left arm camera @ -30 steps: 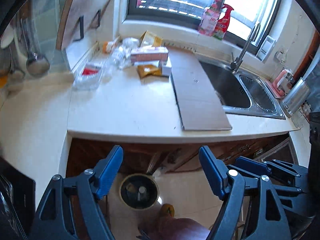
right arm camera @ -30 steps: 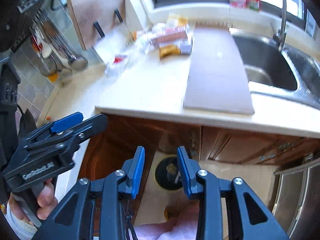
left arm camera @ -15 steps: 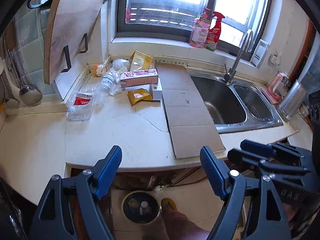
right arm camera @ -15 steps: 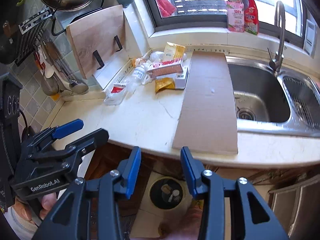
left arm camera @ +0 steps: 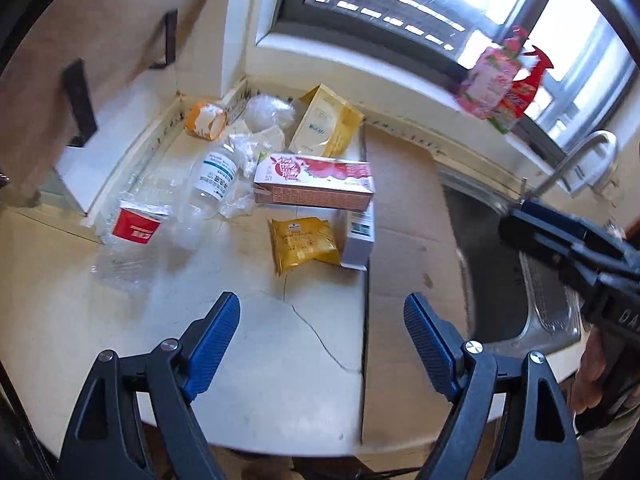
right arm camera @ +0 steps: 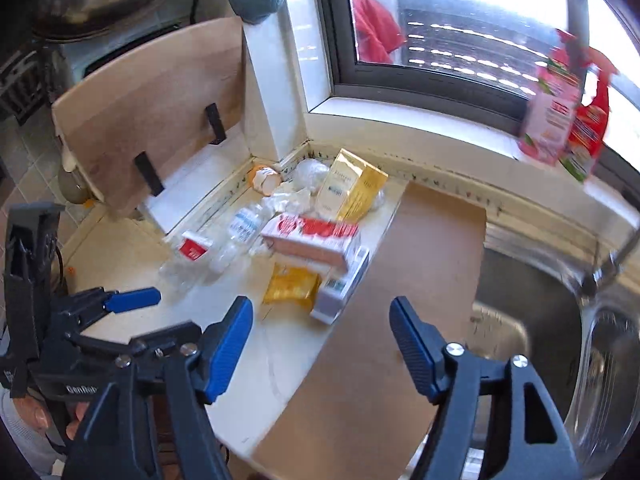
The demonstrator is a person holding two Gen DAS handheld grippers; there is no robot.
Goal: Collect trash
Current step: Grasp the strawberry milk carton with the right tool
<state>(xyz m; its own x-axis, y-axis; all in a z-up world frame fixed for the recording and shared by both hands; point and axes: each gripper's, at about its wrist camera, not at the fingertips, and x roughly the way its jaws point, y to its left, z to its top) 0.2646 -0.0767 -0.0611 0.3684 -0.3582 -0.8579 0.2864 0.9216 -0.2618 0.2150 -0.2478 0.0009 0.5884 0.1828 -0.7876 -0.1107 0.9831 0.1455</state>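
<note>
Both tongs, left point(left arm camera: 322, 320) and right point(right arm camera: 322, 326), gape wide and empty, the right having just been opening, over the counter point(left arm camera: 248, 360), with the trash point(left arm camera: 314, 188) heaped at twelve o'clock beside cardboard point(left arm camera: 404, 240).

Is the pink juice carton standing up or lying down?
Lying down. The pink carton rests on its long side on the counter, atop the small white box, amid the other trash.

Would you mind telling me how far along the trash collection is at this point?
Nothing looks collected in these views. Both the left gripper and right gripper are open and empty above the counter. Still lying there: the pink carton, yellow snack packet, clear bottles, gold pouch and cardboard sheet.
</note>
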